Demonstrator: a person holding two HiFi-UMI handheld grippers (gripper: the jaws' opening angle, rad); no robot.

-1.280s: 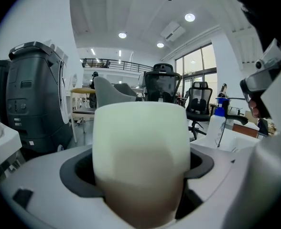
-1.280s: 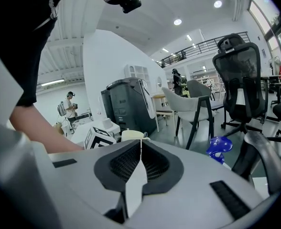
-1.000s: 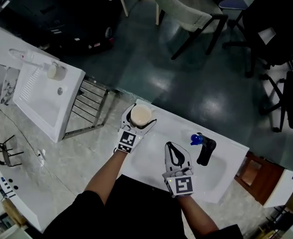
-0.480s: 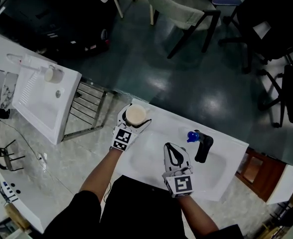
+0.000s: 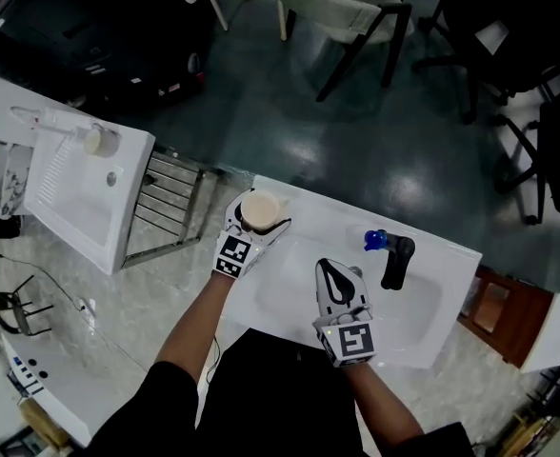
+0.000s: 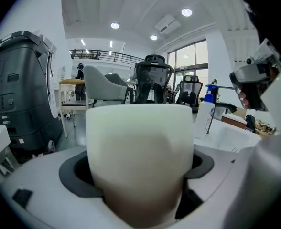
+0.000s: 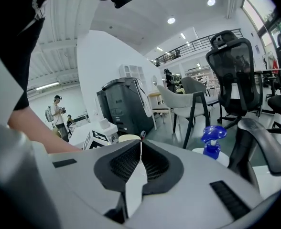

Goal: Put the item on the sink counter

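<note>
A cream cup sits upright between the jaws of my left gripper, which is shut on it over the left end of the white sink counter. The left gripper view is filled by the cup, clamped by the dark pads. My right gripper hovers above the sink basin with its jaws shut and nothing between them. Its tips meet in the right gripper view.
A black faucet and a blue-capped spray bottle stand at the basin's far side. Another white sink unit is at the left, with a metal rack between. Chairs stand on the dark floor beyond.
My left gripper with the cup has shifted slightly right and nearer the counter's left end. The right gripper has barely moved.
</note>
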